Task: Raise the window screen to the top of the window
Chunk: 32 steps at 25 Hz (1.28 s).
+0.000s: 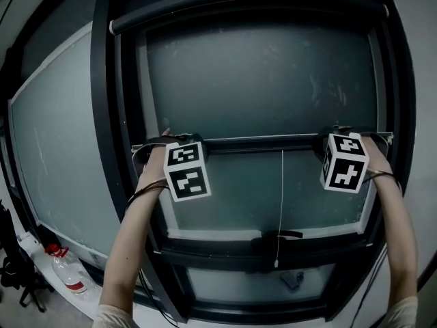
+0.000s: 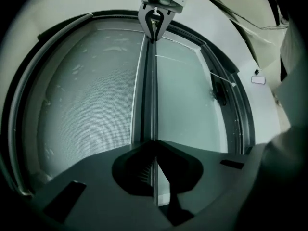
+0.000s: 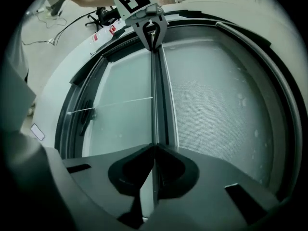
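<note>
Two tools grip the window screen point(image 1: 259, 74) by its bottom bar point(image 1: 259, 142), one at each end. The left tool point(image 1: 176, 141) is clenched on the bar's left end, the right tool point(image 1: 339, 137) on its right end. Each marker cube sits just below the bar, and a bare forearm point(image 1: 133, 238) runs down from each toward the lower corners of the frame.

In the head view the bar lies level across the middle of the frame. It is well below the dark roller housing point(image 1: 246, 11) along the top of the window frame point(image 1: 106, 115). Fine mesh fills the span between housing and bar, and bare glass point(image 1: 225, 203) shows beneath the bar.

A thin pull cord point(image 1: 280, 203) hangs from the bar right of centre. It passes a dark window handle point(image 1: 281, 235) on the lower sash. Each tool's own view shows its jaws pressed on the bar's thin edge, with the other tool clamped at the far end.

A clear bottle point(image 1: 68, 273) with a red label stands on the sill at lower left.
</note>
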Each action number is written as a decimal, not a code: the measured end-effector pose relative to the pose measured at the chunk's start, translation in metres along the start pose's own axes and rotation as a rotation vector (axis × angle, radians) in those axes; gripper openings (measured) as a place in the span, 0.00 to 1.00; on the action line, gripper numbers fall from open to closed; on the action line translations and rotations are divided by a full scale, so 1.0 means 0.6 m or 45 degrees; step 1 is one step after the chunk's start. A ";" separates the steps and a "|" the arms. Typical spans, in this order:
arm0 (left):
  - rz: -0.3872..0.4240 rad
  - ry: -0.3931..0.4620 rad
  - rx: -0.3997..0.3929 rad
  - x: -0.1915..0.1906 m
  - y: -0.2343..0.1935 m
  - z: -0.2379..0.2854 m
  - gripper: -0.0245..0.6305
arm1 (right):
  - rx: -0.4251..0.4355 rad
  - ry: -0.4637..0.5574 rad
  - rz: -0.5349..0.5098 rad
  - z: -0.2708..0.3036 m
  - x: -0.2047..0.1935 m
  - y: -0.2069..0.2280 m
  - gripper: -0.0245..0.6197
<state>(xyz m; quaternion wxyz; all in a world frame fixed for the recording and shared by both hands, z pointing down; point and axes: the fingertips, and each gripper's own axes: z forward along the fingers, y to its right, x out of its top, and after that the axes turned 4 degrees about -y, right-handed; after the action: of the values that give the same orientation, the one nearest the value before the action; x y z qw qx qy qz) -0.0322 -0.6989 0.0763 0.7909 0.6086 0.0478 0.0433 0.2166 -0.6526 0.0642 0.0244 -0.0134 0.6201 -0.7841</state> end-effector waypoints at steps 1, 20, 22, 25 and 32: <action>0.012 -0.010 0.045 0.001 -0.019 -0.005 0.07 | -0.033 -0.004 -0.012 -0.004 0.000 0.018 0.07; -0.010 0.001 0.691 0.004 -0.372 -0.090 0.06 | -0.490 -0.034 0.007 -0.085 0.010 0.365 0.07; -0.005 -0.007 0.717 0.006 -0.405 -0.098 0.06 | -0.547 -0.031 0.024 -0.093 0.008 0.397 0.07; 0.002 -0.018 0.772 0.007 -0.445 -0.111 0.06 | -0.629 -0.015 0.043 -0.104 0.005 0.436 0.07; 0.002 0.014 0.886 0.008 -0.487 -0.126 0.06 | -0.716 0.045 0.055 -0.115 0.007 0.479 0.07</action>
<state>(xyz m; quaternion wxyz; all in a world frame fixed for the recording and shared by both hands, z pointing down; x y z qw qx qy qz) -0.0343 -0.7004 -0.2257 0.5356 0.8416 0.0633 0.0282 0.2152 -0.6516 -0.2312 0.0257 0.0071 0.8138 -0.5806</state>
